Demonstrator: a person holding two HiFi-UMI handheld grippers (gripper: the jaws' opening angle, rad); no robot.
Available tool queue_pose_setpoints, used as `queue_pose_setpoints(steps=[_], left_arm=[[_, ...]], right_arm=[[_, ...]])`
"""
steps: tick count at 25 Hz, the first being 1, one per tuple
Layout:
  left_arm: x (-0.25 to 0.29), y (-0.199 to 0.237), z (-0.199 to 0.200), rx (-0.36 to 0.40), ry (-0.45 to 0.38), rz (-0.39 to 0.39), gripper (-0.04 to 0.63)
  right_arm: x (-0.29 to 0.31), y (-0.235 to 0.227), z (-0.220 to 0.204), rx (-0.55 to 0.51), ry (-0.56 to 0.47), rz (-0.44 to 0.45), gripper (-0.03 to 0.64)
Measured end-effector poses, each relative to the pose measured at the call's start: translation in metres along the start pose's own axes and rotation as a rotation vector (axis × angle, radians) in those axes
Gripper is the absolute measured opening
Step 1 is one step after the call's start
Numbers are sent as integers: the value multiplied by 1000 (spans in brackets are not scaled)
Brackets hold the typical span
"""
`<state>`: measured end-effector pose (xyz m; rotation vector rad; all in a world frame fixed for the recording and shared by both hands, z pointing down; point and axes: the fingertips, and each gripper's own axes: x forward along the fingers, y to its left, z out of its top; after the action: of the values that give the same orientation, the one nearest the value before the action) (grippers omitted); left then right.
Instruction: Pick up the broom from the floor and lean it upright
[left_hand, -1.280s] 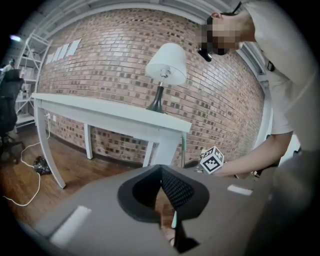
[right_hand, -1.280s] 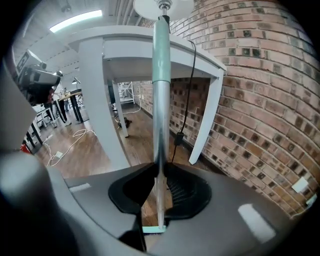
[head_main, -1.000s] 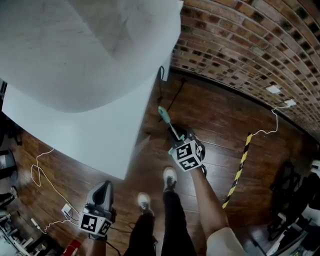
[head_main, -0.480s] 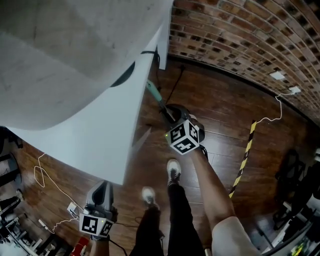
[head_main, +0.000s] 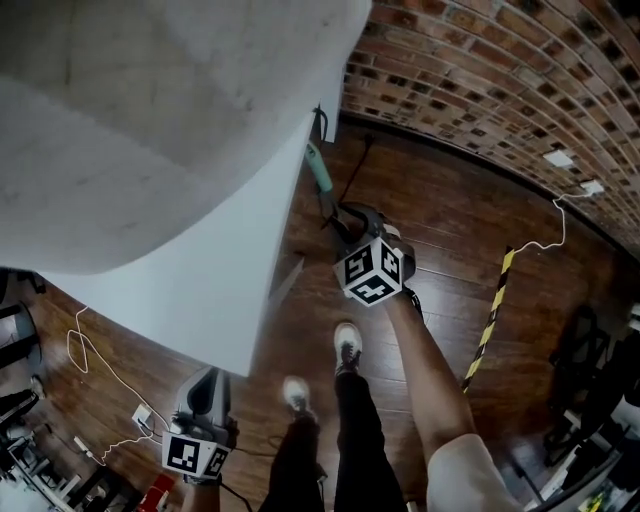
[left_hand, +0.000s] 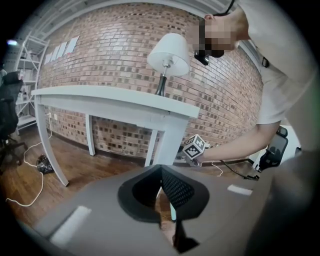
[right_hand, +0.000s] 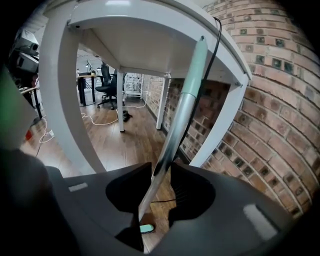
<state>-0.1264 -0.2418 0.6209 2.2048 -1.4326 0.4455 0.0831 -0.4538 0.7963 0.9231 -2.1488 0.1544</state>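
The right gripper (head_main: 347, 218) has just been spreading its jaws. The broom (head_main: 318, 170), a slim silver pole with a mint-green grip, runs between them loose, no longer pinched. A second ago the pole stood clear of the white-topped table (head_main: 250, 260). Now its grip leans against the table's edge, at twelve o'clock from the gripper. The lean looks done, with only the release to finish. The left gripper (head_main: 206, 378), at seven o'clock near the person's feet, has its jaws pressed together on nothing. Underfoot is a dark wooden plank floor (head_main: 450, 230), with a red brick wall (head_main: 500, 90) at two o'clock, a yellow-and-black striped strip (head_main: 487, 320) at four and white cables (head_main: 85, 350) at eight.
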Motion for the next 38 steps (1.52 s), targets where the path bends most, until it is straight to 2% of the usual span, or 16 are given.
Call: queue_pose_setpoints(steps=[12,22,24,29,33,38], left_arm=[[0,-5,-2,5,4,-2,0],[-3,-3,2,2,-7,-3,2],[-5,-1,7,6,-22,2,2],[-16,4,27,32,-62,14,2],[-36,4,55,67,-93,10,1],[-61,5,99,96,-155,50,0]], right_arm=[[4,-9,0,52,-8,-16,143],[-10,-9,-7,90,-10,-25,176],[-25,-8,-8,90,-23,-47,164],[-79,-8,-13,112,-36,-144,20],[-130,-3,-1,163,-34,-182,14],[-216,-20,42,265,-121,-281,12]])
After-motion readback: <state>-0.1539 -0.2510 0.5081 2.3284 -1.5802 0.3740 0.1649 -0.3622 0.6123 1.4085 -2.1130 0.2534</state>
